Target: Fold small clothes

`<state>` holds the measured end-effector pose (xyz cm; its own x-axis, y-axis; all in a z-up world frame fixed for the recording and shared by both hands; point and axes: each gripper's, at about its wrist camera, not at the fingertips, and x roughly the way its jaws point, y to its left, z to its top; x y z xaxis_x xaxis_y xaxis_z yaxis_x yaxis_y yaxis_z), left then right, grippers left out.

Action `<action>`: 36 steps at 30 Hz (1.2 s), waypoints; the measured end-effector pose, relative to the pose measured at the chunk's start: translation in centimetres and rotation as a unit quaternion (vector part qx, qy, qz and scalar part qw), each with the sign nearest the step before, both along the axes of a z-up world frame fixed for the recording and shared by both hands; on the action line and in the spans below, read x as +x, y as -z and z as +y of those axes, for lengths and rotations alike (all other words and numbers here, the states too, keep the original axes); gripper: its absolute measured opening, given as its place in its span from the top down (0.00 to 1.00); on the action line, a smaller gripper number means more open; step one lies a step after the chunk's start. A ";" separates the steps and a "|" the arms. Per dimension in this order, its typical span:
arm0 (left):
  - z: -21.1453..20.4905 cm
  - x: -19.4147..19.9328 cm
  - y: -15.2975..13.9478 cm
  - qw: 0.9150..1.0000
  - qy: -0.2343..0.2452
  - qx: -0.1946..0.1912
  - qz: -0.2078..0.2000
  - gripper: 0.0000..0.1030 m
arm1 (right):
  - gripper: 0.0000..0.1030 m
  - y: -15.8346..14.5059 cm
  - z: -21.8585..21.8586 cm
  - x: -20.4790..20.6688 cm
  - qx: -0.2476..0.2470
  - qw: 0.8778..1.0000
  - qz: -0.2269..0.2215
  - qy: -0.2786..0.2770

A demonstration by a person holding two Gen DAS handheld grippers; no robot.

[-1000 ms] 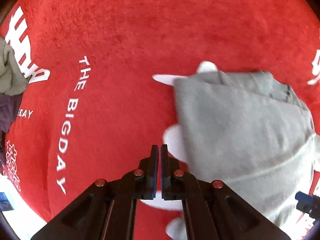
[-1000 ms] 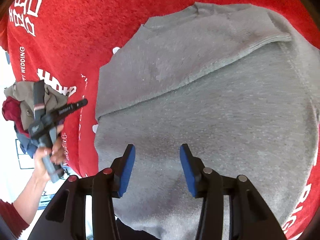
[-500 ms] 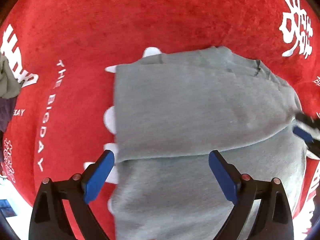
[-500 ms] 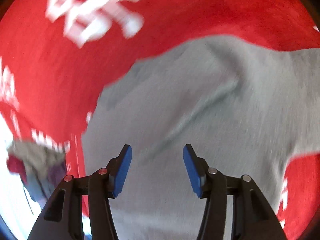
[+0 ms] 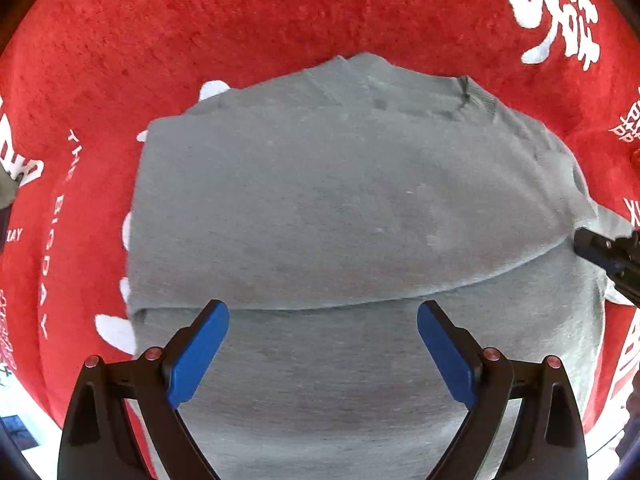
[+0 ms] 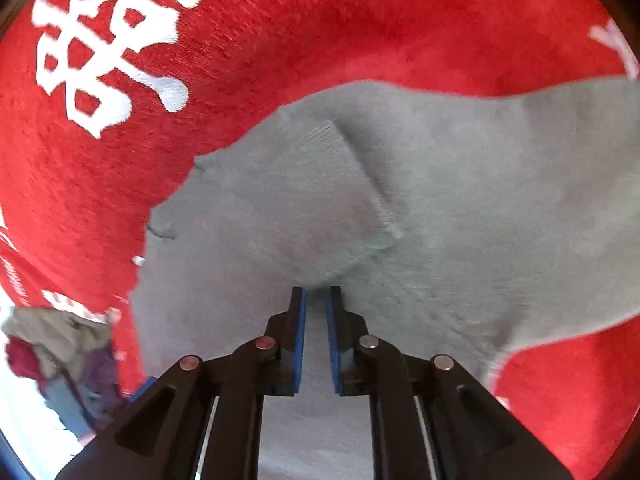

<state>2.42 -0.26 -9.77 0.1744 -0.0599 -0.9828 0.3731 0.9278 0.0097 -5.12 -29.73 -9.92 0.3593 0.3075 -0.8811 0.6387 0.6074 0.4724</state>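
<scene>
A grey sweater (image 5: pixel 340 208) lies partly folded on a red cloth with white lettering. Its top part is turned over the lower part, with the fold's edge running across just beyond my left fingers. My left gripper (image 5: pixel 322 316) is open wide just above that edge. My right gripper (image 6: pixel 316 294) is shut on a pinch of the grey sweater (image 6: pixel 440 200) near its ribbed cuff (image 6: pixel 340 176). It also shows at the right edge of the left wrist view (image 5: pixel 600 248), at the sweater's right side.
The red cloth (image 5: pixel 280 20) covers the table and carries large white characters (image 6: pixel 108 40). A heap of other clothes (image 6: pixel 52 344) lies at the far left edge in the right wrist view.
My left gripper has opened wide and moved over the sweater. My right gripper has swung to the sweater's side and closed on the fabric.
</scene>
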 end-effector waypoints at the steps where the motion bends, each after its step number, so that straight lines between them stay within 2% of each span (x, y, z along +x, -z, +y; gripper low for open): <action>1: -0.2 -0.1 -0.1 1.000 0.002 -0.002 0.003 0.07 | 0.84 -0.4 0.1 -0.3 -0.009 1.000 0.001 -0.008; 3: -0.5 -0.3 -0.4 1.000 0.003 -0.004 0.006 0.07 | 0.78 -1.3 0.2 -1.3 -0.013 1.000 -0.002 -0.023; 5: -0.8 -0.3 -0.7 1.000 0.006 -0.006 0.010 0.07 | 0.63 -1.7 -0.2 -2.6 -0.003 1.000 0.001 -0.029; 7: -1.1 -0.4 -1.0 1.000 0.010 -0.004 0.010 0.07 | 0.55 -1.8 -0.5 -3.8 0.009 1.000 0.004 -0.027; 17: -5.7 -1.8 -1.5 0.999 0.043 0.004 0.019 0.07 | 0.55 -1.3 -2.1 -8.6 0.035 0.999 0.019 -0.003; 22: -8.9 -3.8 -2.1 0.997 0.072 0.017 0.020 0.07 | 0.55 -1.1 -3.9 -10.6 0.030 0.999 0.026 0.016; 27: -12.8 -5.9 -2.5 0.994 0.105 0.015 0.023 0.07 | 0.55 -1.4 -8.2 -14.2 0.024 0.997 0.015 0.075; 30: -15.5 -7.6 -2.8 0.990 0.137 -0.002 0.023 0.07 | 0.55 -1.9 -11.0 -16.6 0.015 0.993 0.004 0.114; 36: -20.6 -10.4 -3.9 0.974 0.224 -0.029 0.001 0.07 | 0.54 -2.2 -15.7 -22.2 0.026 0.976 -0.023 0.214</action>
<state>-8.01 -20.91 -5.90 0.1169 -0.1851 -0.9757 0.7400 0.6715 -0.0387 -27.33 -45.46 -7.71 0.5038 0.1650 -0.8479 0.8058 0.2639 0.5301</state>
